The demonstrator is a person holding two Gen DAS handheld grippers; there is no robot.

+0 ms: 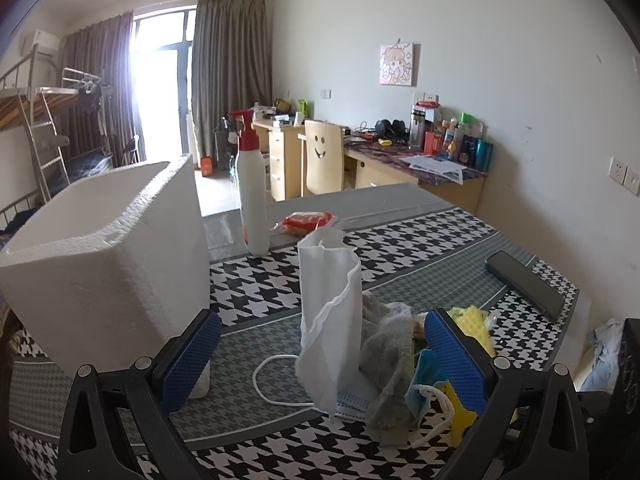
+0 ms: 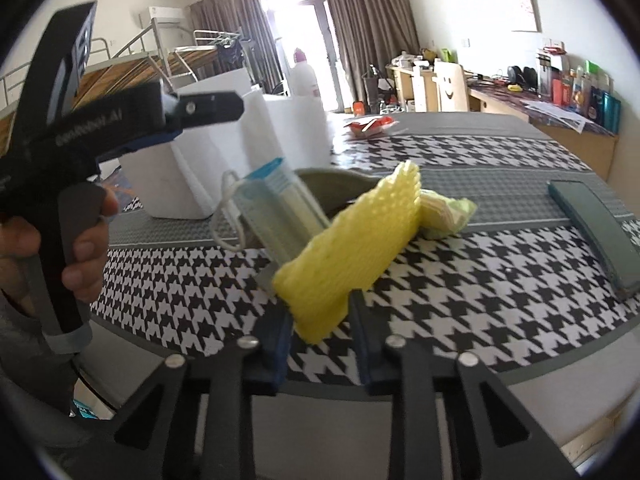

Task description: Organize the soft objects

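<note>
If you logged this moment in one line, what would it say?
right tongs: shut on yellow foam net | left tongs: open, around white face mask | foam box: upright on table

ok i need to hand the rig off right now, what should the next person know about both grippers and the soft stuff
Left gripper: open, hovering around the pile; an upright white face mask stands between its fingers, not clamped.
Right gripper: shut on the yellow foam net, lifted off the table.
White foam box: at the left; nothing visible inside from here.
Left to do: grey cloth, blue masks and the yellow-green piece remain on the houndstooth tablecloth.
</note>
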